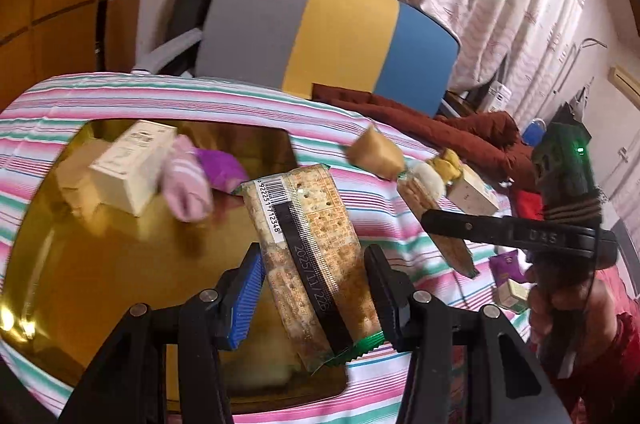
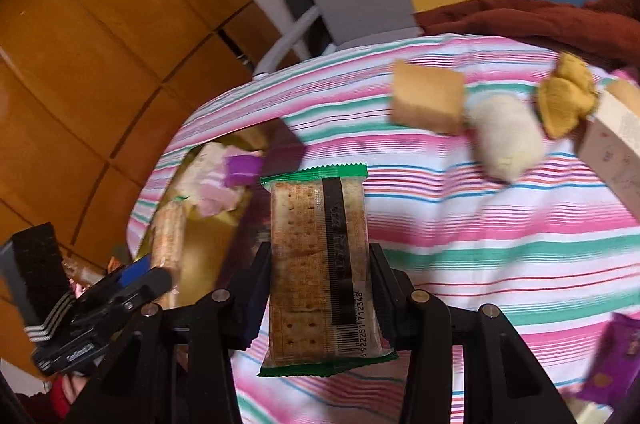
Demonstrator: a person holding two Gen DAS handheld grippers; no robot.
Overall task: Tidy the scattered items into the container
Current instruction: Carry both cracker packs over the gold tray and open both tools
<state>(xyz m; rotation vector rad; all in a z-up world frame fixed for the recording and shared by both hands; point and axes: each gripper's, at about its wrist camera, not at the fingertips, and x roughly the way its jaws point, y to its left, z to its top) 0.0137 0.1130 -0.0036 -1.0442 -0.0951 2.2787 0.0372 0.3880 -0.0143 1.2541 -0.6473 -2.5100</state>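
While both hands carry snacks | left gripper fingers grasp a cracker pack, long end forward, right over the gold tray | right gripper fingers grasp another pack (further off) over the desk

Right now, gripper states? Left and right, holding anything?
Left gripper: closed on a cracker packet, over the gold container.
Right gripper: closed on a second cracker packet, above the striped cloth.
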